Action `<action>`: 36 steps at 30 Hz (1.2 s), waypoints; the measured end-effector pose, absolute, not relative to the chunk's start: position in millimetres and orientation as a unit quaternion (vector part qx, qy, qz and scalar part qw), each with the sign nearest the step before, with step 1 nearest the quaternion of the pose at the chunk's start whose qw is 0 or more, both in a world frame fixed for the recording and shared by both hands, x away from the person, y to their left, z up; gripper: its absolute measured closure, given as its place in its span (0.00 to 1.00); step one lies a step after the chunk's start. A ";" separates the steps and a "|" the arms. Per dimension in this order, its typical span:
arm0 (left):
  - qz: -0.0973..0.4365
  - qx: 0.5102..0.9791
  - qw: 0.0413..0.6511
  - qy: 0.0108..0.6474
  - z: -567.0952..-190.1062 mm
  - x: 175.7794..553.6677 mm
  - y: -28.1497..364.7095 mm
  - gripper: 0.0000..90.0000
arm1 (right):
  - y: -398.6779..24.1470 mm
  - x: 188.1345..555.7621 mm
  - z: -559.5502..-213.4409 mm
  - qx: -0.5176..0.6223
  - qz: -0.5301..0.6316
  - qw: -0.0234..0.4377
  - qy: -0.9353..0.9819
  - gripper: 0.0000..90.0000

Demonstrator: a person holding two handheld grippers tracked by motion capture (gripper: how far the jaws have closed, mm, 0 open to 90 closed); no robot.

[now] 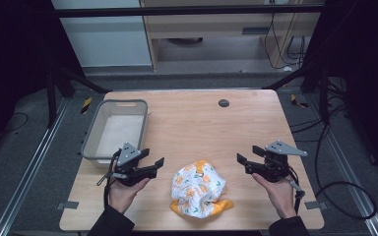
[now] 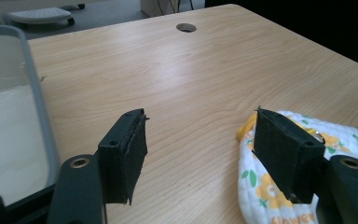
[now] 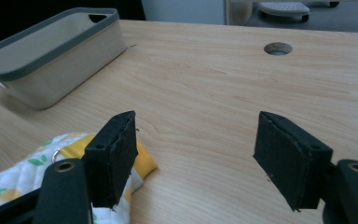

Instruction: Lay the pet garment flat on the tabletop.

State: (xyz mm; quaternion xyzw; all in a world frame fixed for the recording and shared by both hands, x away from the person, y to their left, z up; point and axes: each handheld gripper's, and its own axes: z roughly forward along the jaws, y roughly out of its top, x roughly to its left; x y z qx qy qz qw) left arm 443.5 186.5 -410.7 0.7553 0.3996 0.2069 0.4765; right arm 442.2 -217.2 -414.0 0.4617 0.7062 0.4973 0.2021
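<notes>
Both the left gripper and right gripper hover with jaws wide apart and empty, flanking the crumpled white, orange-flowered quilted cloth on the wooden desk, seemingly poised to seize it.

Crumpled white cloth (orange flower print) lies at table's near edge.

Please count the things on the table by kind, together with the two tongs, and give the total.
Bins: 1
Cloths: 1
Tongs, left and right, both open and holding nothing: 2
Total: 4
</notes>
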 end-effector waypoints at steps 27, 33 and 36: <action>0.144 0.817 0.409 0.379 -455.7 459.8 139.8 0.39 | -159.2 445.2 -456.1 0.410 0.442 0.127 0.788 0.43; 0.128 0.827 0.393 0.381 -466.7 462.8 138.3 0.40 | -154.2 444.6 -462.8 0.406 0.437 0.108 0.796 0.47; 0.119 0.830 0.390 0.380 -471.1 462.0 136.3 0.41 | -151.9 444.5 -467.0 0.407 0.432 0.098 0.799 0.49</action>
